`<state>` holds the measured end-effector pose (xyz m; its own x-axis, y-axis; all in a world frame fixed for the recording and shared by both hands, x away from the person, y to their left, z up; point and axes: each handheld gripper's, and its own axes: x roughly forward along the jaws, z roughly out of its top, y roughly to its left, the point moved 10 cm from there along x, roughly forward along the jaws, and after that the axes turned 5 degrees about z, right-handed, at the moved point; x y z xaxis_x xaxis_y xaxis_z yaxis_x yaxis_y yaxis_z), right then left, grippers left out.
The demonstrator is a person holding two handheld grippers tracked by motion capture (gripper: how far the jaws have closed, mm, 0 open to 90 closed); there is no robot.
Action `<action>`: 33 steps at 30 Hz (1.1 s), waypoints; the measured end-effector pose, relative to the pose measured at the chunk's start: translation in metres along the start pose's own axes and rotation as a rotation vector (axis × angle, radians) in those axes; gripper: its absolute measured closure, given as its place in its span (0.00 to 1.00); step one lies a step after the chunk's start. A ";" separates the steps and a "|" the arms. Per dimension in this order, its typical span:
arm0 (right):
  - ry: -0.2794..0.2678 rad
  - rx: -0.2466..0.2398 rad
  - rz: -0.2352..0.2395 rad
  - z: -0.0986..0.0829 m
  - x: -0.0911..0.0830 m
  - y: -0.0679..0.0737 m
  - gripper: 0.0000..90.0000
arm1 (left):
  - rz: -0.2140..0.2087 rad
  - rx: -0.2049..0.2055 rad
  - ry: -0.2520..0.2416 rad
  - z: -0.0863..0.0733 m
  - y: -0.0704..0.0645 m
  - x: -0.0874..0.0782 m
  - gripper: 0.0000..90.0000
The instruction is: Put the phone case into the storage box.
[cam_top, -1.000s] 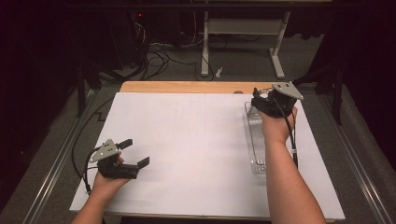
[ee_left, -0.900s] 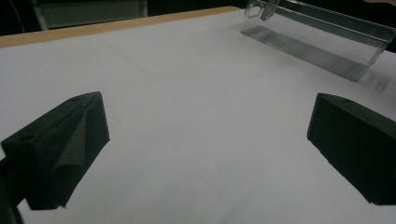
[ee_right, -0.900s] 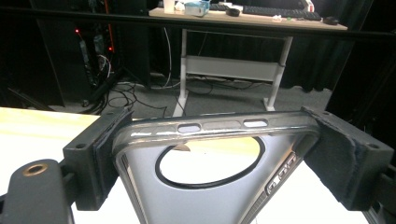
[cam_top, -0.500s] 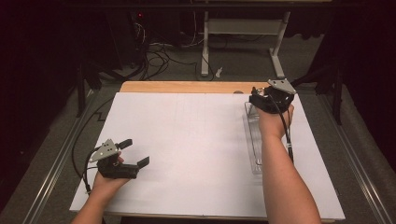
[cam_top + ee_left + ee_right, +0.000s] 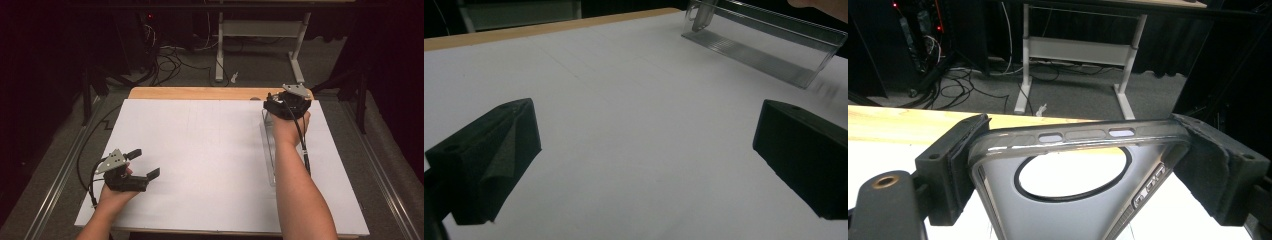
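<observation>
1. While the white table (image 5: 200, 165) is taking up most of the room before me, the person is working at its far right side, with a wooden edge (image 5: 190, 93) running along the back.
2. A clear plastic tray (image 5: 270, 150) is lying lengthwise on the right half, under the person's right forearm; it is also showing at the top of the left gripper view (image 5: 769, 42).
3. The left gripper (image 5: 144, 165) is resting near the front left, its jaws standing wide apart and holding nothing.
4. The right gripper (image 5: 280, 106) is squeezing a clear phone case (image 5: 1073, 175) across its width, at the far end of the tray.
5. I judge the case light, springy and rather slick, so gripping by its stiffer side rails, as now, seems safest; squeezing harder may bow it.
</observation>
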<state>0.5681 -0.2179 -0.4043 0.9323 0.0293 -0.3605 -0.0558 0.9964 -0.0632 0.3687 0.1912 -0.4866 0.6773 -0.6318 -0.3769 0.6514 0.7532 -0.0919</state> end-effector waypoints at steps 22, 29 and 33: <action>0.049 0.003 -0.049 -0.001 0.015 0.000 0.15 | -0.004 -0.005 -0.003 0.000 0.000 -0.001 0.00; 0.053 0.009 -0.054 0.001 0.017 -0.001 0.15 | -0.005 -0.006 -0.002 -0.001 0.000 -0.001 0.00; 0.054 0.003 -0.053 0.001 0.018 0.001 0.15 | -0.004 -0.006 -0.004 0.000 0.000 -0.001 0.00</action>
<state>0.5854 -0.2167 -0.4105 0.9132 -0.0276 -0.4066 -0.0057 0.9967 -0.0805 0.3680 0.1921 -0.4865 0.6759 -0.6359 -0.3725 0.6523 0.7515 -0.0994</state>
